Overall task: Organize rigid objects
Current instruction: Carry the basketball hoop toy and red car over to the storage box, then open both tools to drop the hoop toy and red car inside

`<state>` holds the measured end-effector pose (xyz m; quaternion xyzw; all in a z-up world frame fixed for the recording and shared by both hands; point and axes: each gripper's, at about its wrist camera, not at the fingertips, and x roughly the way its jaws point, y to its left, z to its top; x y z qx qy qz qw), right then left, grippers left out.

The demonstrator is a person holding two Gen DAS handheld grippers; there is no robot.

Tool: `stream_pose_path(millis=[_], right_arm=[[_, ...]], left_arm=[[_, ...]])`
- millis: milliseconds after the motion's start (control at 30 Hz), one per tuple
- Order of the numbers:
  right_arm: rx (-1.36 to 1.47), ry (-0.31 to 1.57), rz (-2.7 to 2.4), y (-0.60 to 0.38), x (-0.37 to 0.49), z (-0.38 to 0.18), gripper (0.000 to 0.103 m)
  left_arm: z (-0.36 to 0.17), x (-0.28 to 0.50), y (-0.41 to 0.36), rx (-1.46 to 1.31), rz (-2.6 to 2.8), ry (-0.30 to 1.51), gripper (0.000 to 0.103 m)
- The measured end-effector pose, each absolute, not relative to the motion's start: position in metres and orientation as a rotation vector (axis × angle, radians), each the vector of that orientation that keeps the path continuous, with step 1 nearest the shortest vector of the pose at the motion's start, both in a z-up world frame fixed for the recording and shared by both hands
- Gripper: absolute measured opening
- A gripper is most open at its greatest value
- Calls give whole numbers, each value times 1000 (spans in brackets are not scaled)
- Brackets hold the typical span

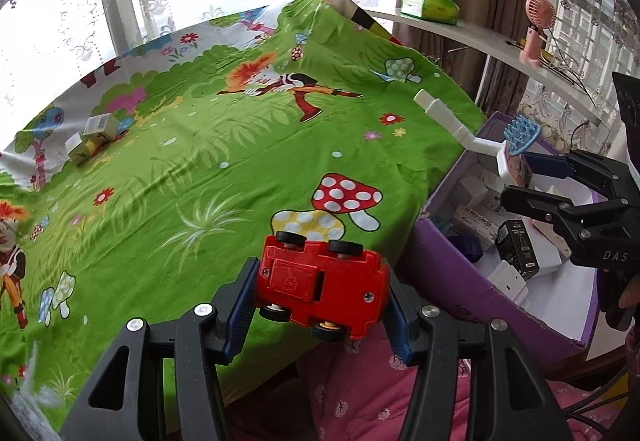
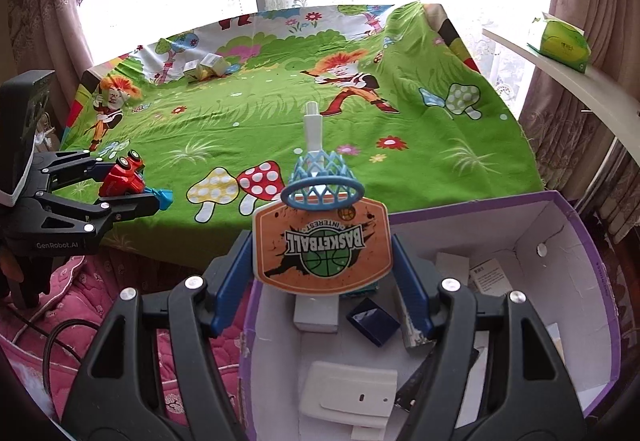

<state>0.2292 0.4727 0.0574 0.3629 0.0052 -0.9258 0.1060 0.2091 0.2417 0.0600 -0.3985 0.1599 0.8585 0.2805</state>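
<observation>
My left gripper (image 1: pixel 320 305) is shut on a red toy car (image 1: pixel 324 287), wheels up, held over the near edge of the green cartoon cloth (image 1: pixel 200 169); the same gripper (image 2: pixel 154 187) and car (image 2: pixel 122 177) show at the left of the right wrist view. My right gripper (image 2: pixel 322 265) is shut on the orange backboard of a toy basketball hoop (image 2: pixel 322 241), with its blue net and white post pointing away. It hangs over the purple box (image 2: pixel 560 253). In the left wrist view the hoop (image 1: pixel 516 145) and right gripper (image 1: pixel 520 181) are above the box (image 1: pixel 452 273).
The purple box holds several small boxes and white plastic parts (image 2: pixel 348 389). Small cartons (image 1: pixel 96 137) lie at the cloth's far side. A curved white shelf (image 1: pixel 480 37) carries a green pack (image 1: pixel 430 5) and a pink fan (image 1: pixel 538 25). Pink quilted fabric (image 1: pixel 360 393) lies below.
</observation>
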Motion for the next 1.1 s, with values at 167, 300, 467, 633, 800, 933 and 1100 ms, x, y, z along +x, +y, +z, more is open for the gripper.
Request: stream_pose_path(millis=[167,300,467,633,800,933,1100], right_arm=[[1083,0,-2801,505,245,59,71],[1123,-40,-2872,540,255,57,71],[1163,-81,-2952,577,265,56,71],[1206,-116,-2999,601,270,52,71],[1255,-87,-3021,613,272,45,71],[1283,-87,-3031,621,274,43,71],[1332,-37,-3041,621,272,43,71]], left_arm=[[62,223,286,-1030,2197,509,56],[56,236,323,-1003,2108,585,56],[49,252,363,-968,2014,660,56],[44,261,395,-955,1936,669,56],[36,268,419,-965,1889,673,56],[32,276,426,-954,1869,667,57],[35,279,424,-927,1863,613,59]])
